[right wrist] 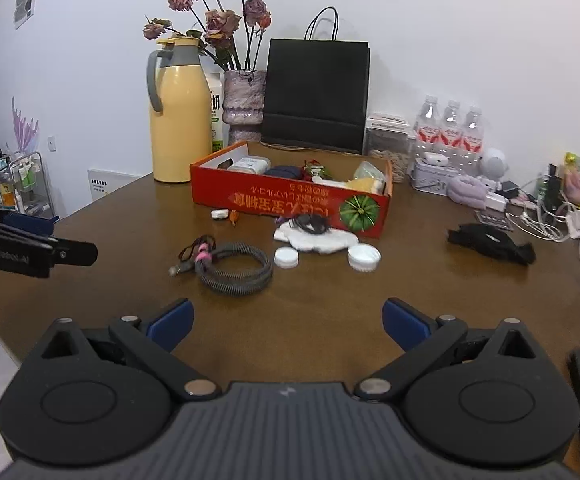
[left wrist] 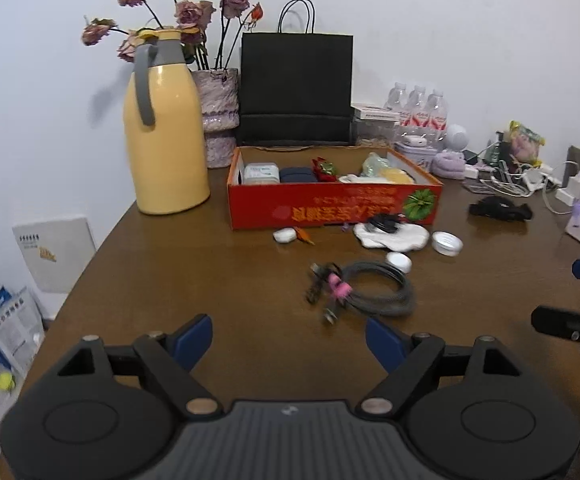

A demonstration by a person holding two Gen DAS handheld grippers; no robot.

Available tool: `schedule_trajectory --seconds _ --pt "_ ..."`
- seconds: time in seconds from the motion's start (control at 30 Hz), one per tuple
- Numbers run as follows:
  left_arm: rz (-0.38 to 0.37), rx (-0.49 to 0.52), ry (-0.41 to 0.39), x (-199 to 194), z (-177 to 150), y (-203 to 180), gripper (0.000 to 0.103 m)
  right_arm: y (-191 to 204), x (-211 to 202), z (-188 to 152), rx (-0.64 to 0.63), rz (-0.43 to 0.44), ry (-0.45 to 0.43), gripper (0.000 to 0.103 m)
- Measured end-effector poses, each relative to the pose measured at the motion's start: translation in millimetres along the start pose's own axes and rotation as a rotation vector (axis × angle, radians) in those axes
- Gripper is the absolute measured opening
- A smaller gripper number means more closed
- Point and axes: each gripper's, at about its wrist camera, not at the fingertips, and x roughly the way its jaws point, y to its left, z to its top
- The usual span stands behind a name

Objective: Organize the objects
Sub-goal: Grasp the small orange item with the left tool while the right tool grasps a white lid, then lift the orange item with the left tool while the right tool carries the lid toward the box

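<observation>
Left wrist view: the left gripper (left wrist: 289, 340) hangs over the brown table (left wrist: 170, 272), its 2 blue fingers (left wrist: 194, 338) spread wide with nothing between them. The coiled cable (left wrist: 374, 288) lies just ahead on the table, in front of the red box (left wrist: 330, 204). The right gripper (right wrist: 286, 322) is likewise released and empty.

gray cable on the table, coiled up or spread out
Coiled. The gray cable lies in a loose loop on the table, its plug ends bunched at a pink tie.
</observation>
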Motion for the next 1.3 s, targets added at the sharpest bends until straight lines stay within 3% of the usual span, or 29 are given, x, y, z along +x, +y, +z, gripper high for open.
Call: schedule_trajectory --seconds 0.1,0.27,0.47,0.6,0.67,0.8,1.0,1.03,1.1,1.13,1.3 --pt "-0.015 0.017 -0.005 37 17 10 0.070 -4 36 17 0.001 -0.001 0.003 0.094" --pt "-0.015 0.030 -0.006 99 44 23 0.069 -17 90 33 0.039 -0.004 0.034 0.078" --pt "-0.093 0.035 -0.001 156 66 17 0.068 -25 132 36 0.066 0.004 0.078 0.068" --pt "-0.180 0.007 0.024 180 75 5 0.050 -34 144 35 0.061 -0.067 0.075 0.068" --pt "-0.220 0.007 0.052 193 79 -4 0.048 -42 151 33 0.068 -0.096 0.086 0.069" --pt "-0.123 0.042 0.113 217 78 -21 0.043 -62 168 29 0.103 -0.121 0.109 0.069" --pt "-0.106 -0.003 0.115 229 77 -10 0.043 -81 197 28 0.132 -0.135 0.137 0.067" --pt "-0.109 -0.016 0.109 231 77 -8 0.043 -83 199 27 0.141 -0.133 0.131 0.061" --pt "-0.096 -0.024 0.092 234 76 -7 0.035 -86 205 24 0.156 -0.142 0.132 0.040" --pt "-0.081 -0.017 0.086 235 76 -8 0.015 -84 204 23 0.152 -0.154 0.125 0.041" --pt "-0.107 -0.005 0.077 231 74 -11 0.012 -80 198 22 0.159 -0.122 0.104 0.041"
